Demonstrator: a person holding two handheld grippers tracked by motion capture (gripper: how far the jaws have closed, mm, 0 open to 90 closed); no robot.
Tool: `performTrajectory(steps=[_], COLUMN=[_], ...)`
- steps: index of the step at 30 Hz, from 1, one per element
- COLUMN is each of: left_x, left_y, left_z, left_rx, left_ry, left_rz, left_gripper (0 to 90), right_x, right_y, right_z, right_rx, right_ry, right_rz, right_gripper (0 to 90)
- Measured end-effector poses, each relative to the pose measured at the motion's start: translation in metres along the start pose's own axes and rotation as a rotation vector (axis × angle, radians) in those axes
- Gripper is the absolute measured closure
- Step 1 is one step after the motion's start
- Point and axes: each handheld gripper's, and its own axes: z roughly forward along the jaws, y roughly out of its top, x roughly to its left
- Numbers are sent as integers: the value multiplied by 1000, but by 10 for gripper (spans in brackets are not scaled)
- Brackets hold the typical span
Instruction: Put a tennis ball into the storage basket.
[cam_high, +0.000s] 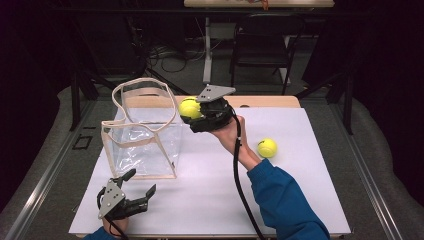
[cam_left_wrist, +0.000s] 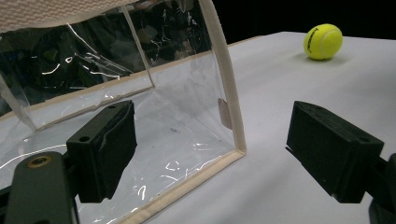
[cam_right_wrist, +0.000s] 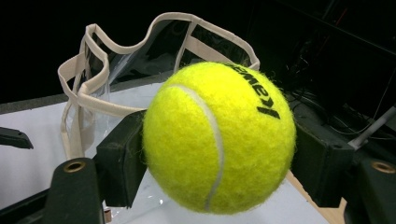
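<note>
A clear plastic bag (cam_high: 145, 132) with cream trim and handles stands open on the white table top (cam_high: 210, 190). My right gripper (cam_high: 192, 111) is shut on a yellow tennis ball (cam_high: 189, 107), held in the air just right of the bag's upper rim. In the right gripper view the ball (cam_right_wrist: 219, 135) sits squeezed between both jaws, with the bag (cam_right_wrist: 140, 70) behind it. My left gripper (cam_high: 141, 183) stands open near the table's front left, in front of the bag; nothing lies between its jaws. Its own view shows the bag's near corner (cam_left_wrist: 233, 140). A second tennis ball (cam_high: 267, 147) (cam_left_wrist: 322, 41) rests on the table at the right.
A wooden board edge (cam_high: 265, 101) shows behind the white sheet. A dark chair (cam_high: 262, 45) and a table leg with cables stand on the floor beyond. A blue sleeve (cam_high: 285, 200) crosses the table's right front.
</note>
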Motion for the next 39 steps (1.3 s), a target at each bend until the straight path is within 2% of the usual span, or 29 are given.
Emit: performTrajectory(steps=[16, 39], left_x=[0, 0], left_y=[0, 0], left_z=[1, 0], left_rx=[-2, 0], left_ry=[-3, -2], left_rz=[0, 2], left_gripper=[158, 158], right_x=[0, 0], right_y=[9, 17], right_z=[2, 7], right_rx=[-34, -50], right_ry=[0, 8], right_rz=[-4, 0], right_gripper=[267, 268])
